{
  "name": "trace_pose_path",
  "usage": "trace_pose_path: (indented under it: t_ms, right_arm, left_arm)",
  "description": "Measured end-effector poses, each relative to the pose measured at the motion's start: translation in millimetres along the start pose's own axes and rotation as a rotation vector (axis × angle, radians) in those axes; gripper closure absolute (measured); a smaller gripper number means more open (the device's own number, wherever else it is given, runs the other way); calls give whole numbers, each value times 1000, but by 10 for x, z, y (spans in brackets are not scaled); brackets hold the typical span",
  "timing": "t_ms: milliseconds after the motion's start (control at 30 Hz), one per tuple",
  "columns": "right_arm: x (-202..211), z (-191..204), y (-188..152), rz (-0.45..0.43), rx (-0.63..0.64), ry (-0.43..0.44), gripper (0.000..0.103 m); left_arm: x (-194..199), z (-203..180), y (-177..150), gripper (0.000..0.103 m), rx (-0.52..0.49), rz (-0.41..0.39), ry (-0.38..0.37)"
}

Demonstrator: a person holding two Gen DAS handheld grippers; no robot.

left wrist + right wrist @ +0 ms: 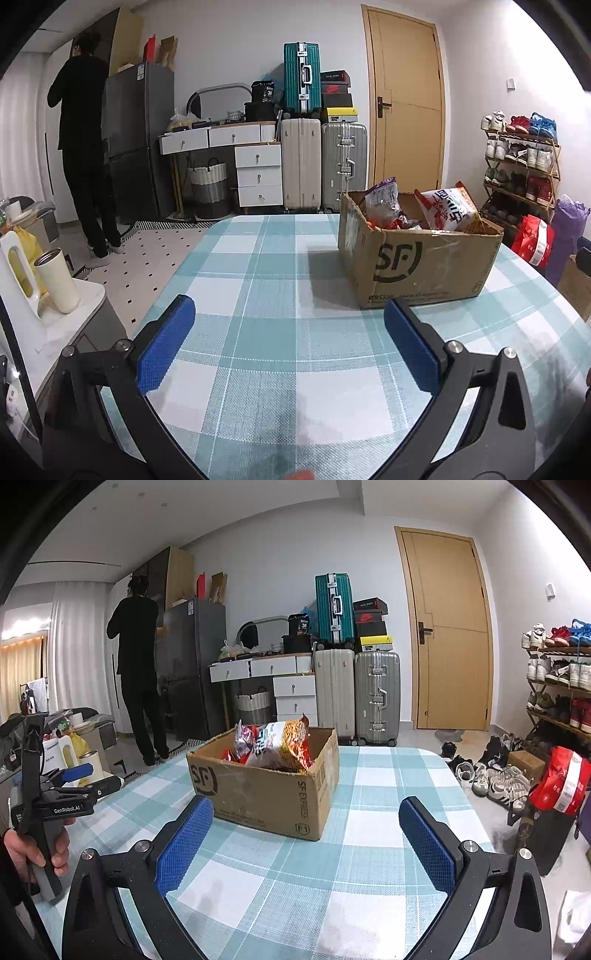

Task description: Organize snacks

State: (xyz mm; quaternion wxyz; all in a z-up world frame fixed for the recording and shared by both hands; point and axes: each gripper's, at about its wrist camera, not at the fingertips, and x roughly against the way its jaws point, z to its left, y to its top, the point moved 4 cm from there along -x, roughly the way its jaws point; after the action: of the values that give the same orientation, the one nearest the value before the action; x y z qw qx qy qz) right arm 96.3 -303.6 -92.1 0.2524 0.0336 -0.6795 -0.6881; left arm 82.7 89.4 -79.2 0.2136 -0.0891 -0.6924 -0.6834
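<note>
An open cardboard box (pixel 417 266) marked SF stands on the checked tablecloth (pixel 266 295), holding several snack bags (pixel 448 212). In the right wrist view the same box (pixel 258 794) sits ahead and slightly left, with snack bags (pixel 280 744) poking out of its top. My left gripper (pixel 290 325) hovers open over bare cloth, to the near left of the box, nothing between its blue pads. My right gripper (pixel 306 819) is open too, just short of the box's near corner. The left gripper (pixel 79 775) also shows at the left edge of the right wrist view, held by a hand (pixel 33 845).
A person in black (pixel 83 147) stands at a grey fridge (pixel 138 140) at the back left. Suitcases (pixel 321 162), a drawer unit, a wooden door (pixel 406 107) and a shoe rack (pixel 521 162) line the far wall. A cream tumbler (pixel 57 280) stands on a side counter at the left.
</note>
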Motion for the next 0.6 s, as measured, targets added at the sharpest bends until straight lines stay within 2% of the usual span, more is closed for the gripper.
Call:
trace_pose_path:
  t_ms: [333, 533, 600]
  right_arm:
    - [-204, -9, -224, 52, -2, -1, 0]
    - [-210, 34, -240, 31, 25, -10, 0]
    - [-170, 83, -240, 10, 50, -17, 0]
  left_arm:
    - [-137, -62, -42, 1, -20, -34, -45]
    - [-67, 12, -41, 1, 15, -83, 3]
    - [-54, 11, -40, 1, 14, -94, -1]
